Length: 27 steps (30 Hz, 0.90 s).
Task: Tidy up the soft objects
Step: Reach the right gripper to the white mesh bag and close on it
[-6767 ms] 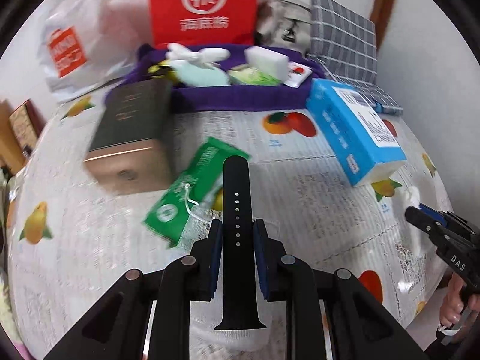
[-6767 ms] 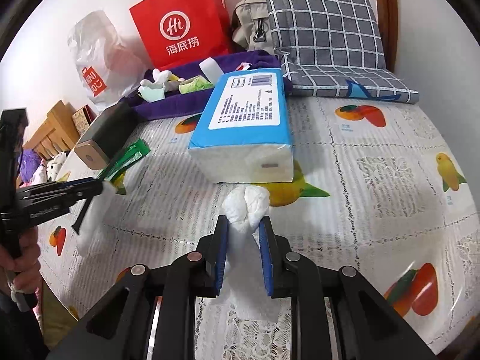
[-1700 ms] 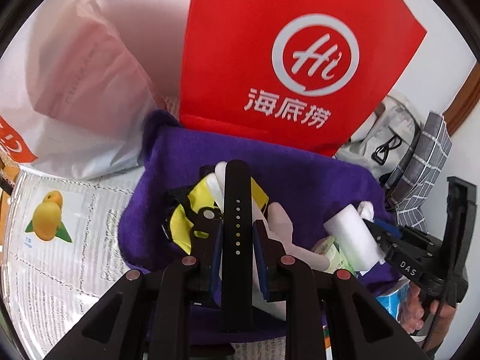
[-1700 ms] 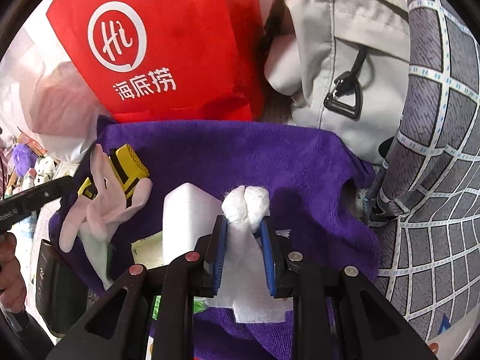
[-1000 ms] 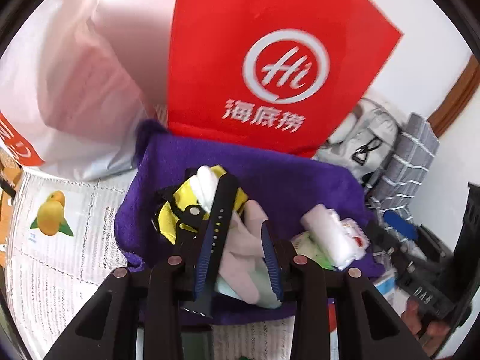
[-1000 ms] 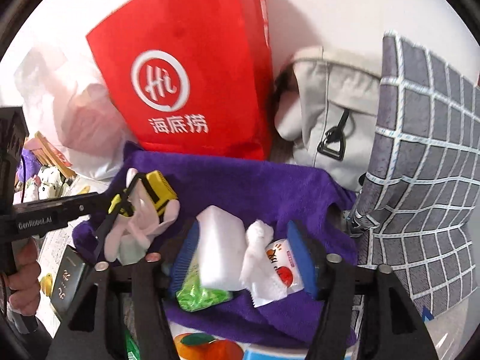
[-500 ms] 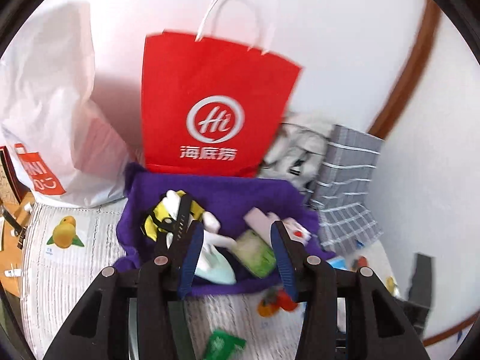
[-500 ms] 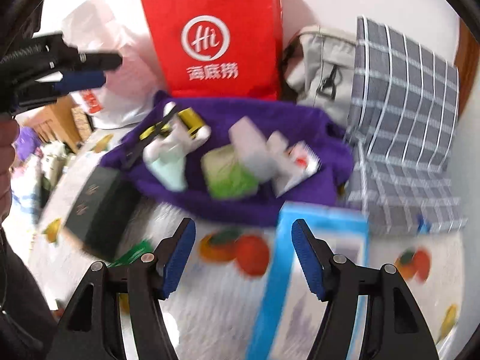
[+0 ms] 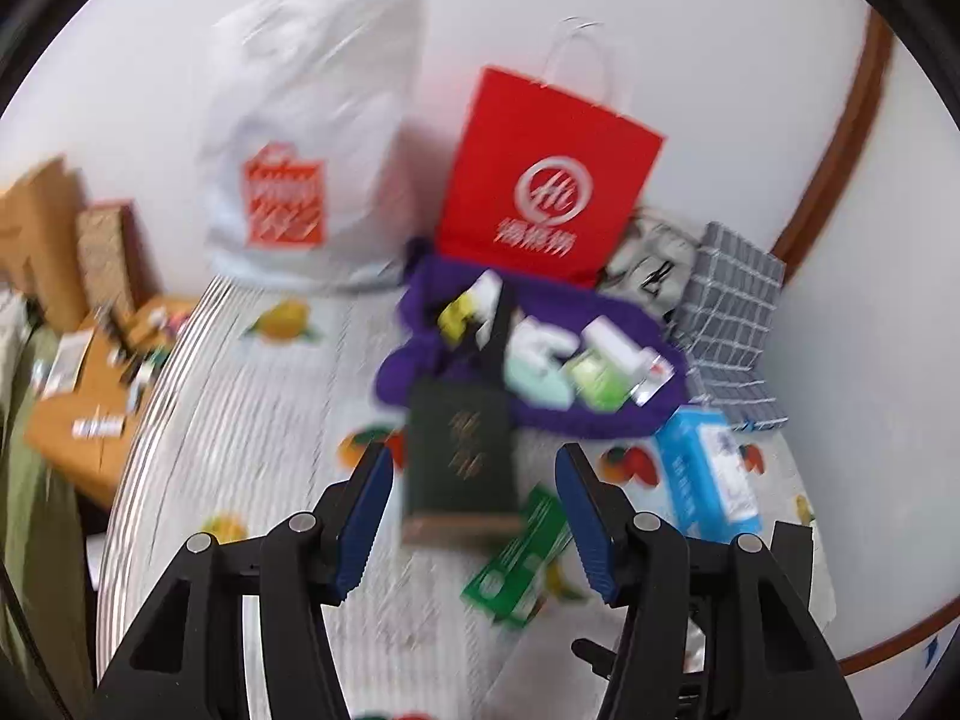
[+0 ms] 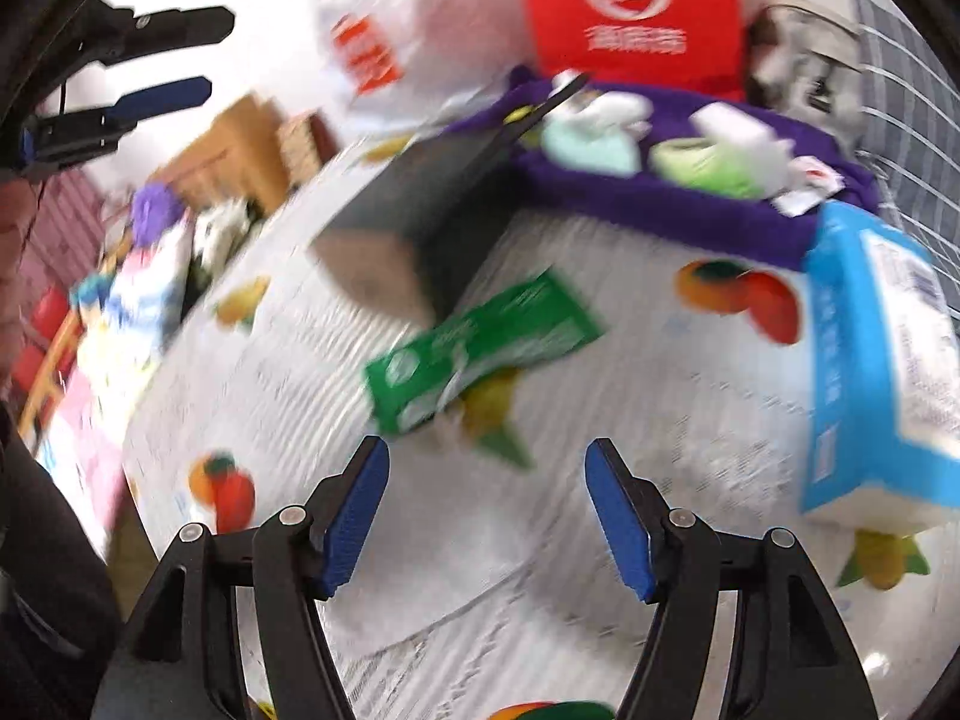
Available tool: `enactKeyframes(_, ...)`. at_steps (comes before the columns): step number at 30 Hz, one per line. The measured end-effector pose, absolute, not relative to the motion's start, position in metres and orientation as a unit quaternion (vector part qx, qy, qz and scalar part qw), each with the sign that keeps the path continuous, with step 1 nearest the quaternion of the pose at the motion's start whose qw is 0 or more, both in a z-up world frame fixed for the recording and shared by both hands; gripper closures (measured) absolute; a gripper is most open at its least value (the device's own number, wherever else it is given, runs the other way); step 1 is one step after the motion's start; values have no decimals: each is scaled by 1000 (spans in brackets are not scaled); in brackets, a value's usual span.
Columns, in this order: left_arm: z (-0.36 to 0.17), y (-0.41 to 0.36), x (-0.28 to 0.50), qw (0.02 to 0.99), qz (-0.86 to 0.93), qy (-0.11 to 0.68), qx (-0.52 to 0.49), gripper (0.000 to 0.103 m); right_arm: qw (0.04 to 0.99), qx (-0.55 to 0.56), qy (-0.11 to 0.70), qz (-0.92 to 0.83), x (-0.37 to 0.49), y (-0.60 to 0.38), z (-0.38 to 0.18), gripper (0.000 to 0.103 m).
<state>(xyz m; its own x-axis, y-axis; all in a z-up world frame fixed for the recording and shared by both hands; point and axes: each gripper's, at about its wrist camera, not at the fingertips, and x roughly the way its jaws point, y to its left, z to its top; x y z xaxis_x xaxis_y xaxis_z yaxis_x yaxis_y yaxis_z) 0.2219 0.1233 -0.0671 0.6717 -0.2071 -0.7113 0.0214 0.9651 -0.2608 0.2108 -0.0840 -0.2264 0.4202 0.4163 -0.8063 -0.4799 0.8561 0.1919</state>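
Note:
Both views are blurred by motion. The purple cloth tray [image 9: 414, 360] at the back of the table holds soft things: a black strap [image 9: 501, 324], a mint-green piece [image 9: 534, 369], a white sponge [image 9: 612, 339] and a crumpled white tissue [image 10: 768, 150]. My left gripper [image 9: 473, 462] hangs well back from the tray above a dark green box [image 9: 459, 450]; its jaws are opening with nothing between them. My right gripper [image 10: 487, 456] is open and empty over the tablecloth, just short of a green packet [image 10: 480, 342]. The left gripper [image 10: 198, 54] also shows at the right wrist view's upper left.
A blue tissue pack [image 10: 870, 360] lies at the right. Behind the tray stand a red paper bag [image 9: 540, 192], a white plastic bag [image 9: 300, 168], a grey pouch and a checked cushion [image 9: 732, 312]. Wooden furniture with clutter [image 9: 90, 384] is beyond the table's left edge.
Both grippers have let go: the strap and the tissue now lie in the purple tray. Both have pulled back from the tray over the table, jaws wider apart.

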Motion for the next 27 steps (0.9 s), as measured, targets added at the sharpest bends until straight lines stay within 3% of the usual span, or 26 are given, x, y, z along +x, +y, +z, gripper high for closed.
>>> enactKeyframes(4,-95,135,195,896,-62,418,-136,49,830,-66,471,292,194,-66,-243,25)
enactKeyframes(8,-114,139,172,888,-70,429,-147,49,822,-61,467,321,183,-58,-251,0)
enactKeyframes(16,-133,136,150,880,-65,444,-156,49,836,-137,441,297,167,-36,-259,0)
enactKeyframes(24,-156,130,148,869,-51,462,-167,49,846,-134,434,279,166,-34,-260,1)
enactKeyframes(27,-165,126,150,866,-38,473,-155,49,851,-137,419,285,161,-36,-257,16)
